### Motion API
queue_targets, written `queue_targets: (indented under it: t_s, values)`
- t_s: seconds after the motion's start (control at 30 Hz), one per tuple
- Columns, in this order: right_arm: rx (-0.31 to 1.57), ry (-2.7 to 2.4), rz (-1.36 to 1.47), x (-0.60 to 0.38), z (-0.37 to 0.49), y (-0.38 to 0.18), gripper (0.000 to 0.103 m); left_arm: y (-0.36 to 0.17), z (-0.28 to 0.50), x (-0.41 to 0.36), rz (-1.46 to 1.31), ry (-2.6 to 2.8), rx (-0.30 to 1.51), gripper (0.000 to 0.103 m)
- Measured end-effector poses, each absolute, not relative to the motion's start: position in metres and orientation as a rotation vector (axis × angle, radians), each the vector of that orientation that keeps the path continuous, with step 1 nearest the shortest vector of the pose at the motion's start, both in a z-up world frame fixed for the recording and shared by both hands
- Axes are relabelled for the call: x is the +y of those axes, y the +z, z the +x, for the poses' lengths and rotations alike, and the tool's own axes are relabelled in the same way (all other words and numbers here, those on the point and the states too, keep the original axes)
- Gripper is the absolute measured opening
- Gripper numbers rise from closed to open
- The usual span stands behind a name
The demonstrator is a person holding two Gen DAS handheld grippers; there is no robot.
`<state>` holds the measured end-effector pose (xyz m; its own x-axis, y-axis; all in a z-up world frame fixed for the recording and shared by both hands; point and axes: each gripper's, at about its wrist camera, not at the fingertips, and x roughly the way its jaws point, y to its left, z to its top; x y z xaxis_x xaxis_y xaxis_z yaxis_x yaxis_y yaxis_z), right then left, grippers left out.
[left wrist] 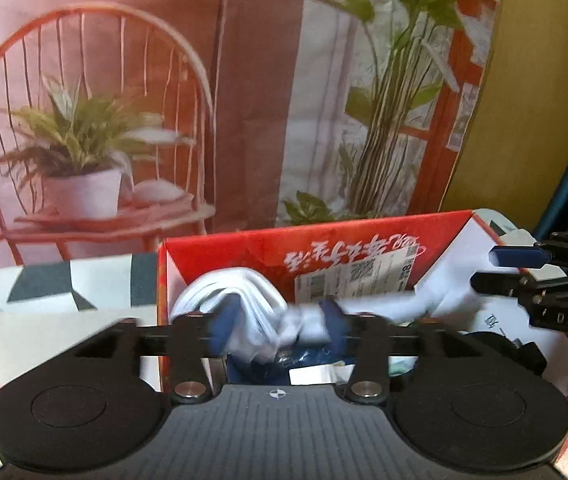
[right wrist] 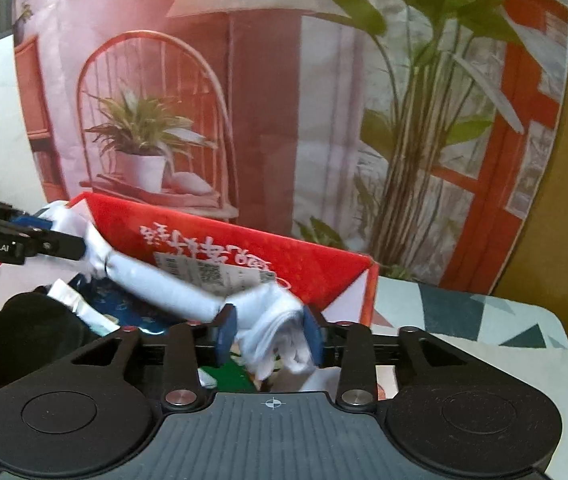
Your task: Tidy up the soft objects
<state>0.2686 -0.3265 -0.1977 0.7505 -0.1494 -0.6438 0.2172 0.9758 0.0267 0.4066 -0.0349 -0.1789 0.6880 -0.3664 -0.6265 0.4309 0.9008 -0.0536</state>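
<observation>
A white cloth (left wrist: 259, 312) is stretched over an open red cardboard box (left wrist: 324, 240). My left gripper (left wrist: 279, 330) is shut on one end of it. My right gripper (right wrist: 269, 334) is shut on the other bunched end (right wrist: 279, 340). In the right wrist view the cloth (right wrist: 155, 284) runs as a twisted roll from the right gripper to the left gripper's fingers (right wrist: 55, 246) at the left, over the box (right wrist: 324, 268). In the left wrist view the right gripper (left wrist: 496, 270) shows at the right edge, holding the cloth's far end. The view is motion-blurred.
Inside the box lie a blue patterned item (right wrist: 123, 308), a black soft object (right wrist: 31, 332) and a white packet (right wrist: 79, 308). A shipping label (right wrist: 211, 272) is on the box wall. The box stands on a grey-and-white patterned surface (right wrist: 464, 316). A printed backdrop (right wrist: 284, 100) stands behind.
</observation>
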Motion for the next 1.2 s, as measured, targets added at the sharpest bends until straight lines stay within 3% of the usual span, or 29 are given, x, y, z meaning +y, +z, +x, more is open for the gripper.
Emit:
queue_targets:
  t_s: [0.03, 0.17, 0.27, 0.33, 0.4, 0.77, 1.2]
  values:
    - [0.693, -0.197, 0.101, -0.324, 0.268, -0.196, 0.05, -0.176, 0.403, -0.036, 0.108, -0.446, 0.664, 0.069]
    - [0.67, -0.187, 0.093, -0.315, 0.261, -0.182, 0.063, -0.161, 0.39, -0.035, 0.112, -0.429, 0.624, 0.088]
    - [0.638, -0.191, 0.096, -0.31, 0.253, -0.166, 0.075, -0.147, 0.374, -0.033, 0.12, -0.404, 0.584, 0.098]
    - [0.606, -0.195, 0.107, -0.307, 0.245, -0.154, 0.094, -0.137, 0.363, -0.032, 0.123, -0.39, 0.563, 0.101]
    - [0.569, -0.205, 0.114, -0.306, 0.235, -0.142, 0.103, -0.127, 0.351, -0.031, 0.125, -0.376, 0.541, 0.103]
    - [0.408, -0.223, 0.235, -0.28, 0.167, -0.078, 0.103, -0.07, 0.253, -0.022, 0.099, -0.285, 0.397, 0.103]
    - [0.358, -0.281, 0.235, -0.237, 0.088, -0.023, 0.103, -0.026, 0.151, -0.012, 0.014, -0.284, 0.314, 0.103]
